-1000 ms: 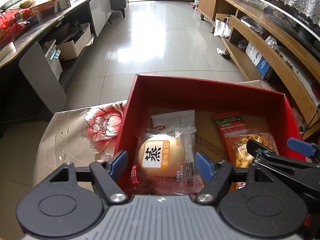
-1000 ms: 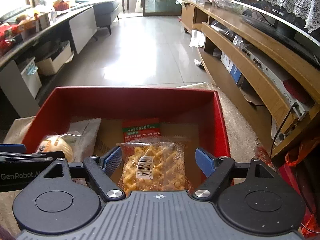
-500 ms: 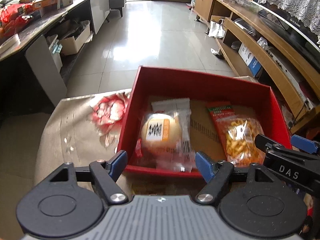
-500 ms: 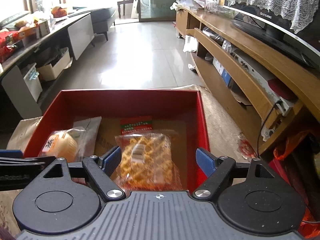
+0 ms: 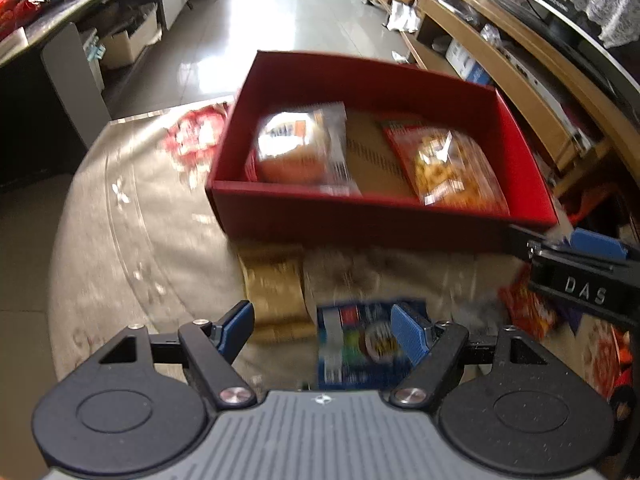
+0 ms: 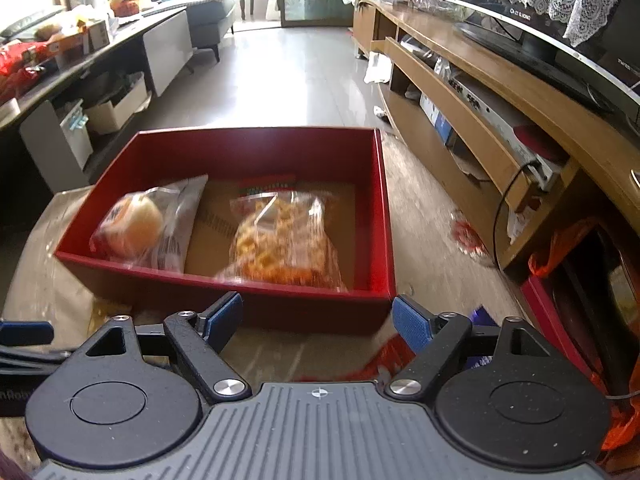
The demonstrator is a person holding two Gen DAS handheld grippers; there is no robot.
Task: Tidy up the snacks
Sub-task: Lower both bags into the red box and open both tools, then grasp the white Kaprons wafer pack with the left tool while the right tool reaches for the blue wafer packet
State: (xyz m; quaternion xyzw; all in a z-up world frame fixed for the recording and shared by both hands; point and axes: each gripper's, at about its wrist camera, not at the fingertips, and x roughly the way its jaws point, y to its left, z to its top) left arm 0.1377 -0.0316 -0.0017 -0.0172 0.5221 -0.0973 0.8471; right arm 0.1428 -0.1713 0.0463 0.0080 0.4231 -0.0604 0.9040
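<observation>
The left gripper (image 5: 322,326) hangs with its jaws apart and nothing pinched, above a gold packet (image 5: 276,300) and a blue packet (image 5: 360,348) lying on the table (image 5: 120,240) in front of the red box (image 5: 360,216). In the box a wrapped bun (image 6: 136,226) lies left and a bag of yellow snacks (image 6: 280,240) right. The right gripper (image 6: 318,316) is likewise released and empty, near the box's front wall, with a red packet (image 6: 384,360) below it.

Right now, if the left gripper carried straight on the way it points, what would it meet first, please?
Probably the blue snack packet lying on the cloth between the left gripper's open fingers, well short of the red box; blur leaves the depth uncertain.
</observation>
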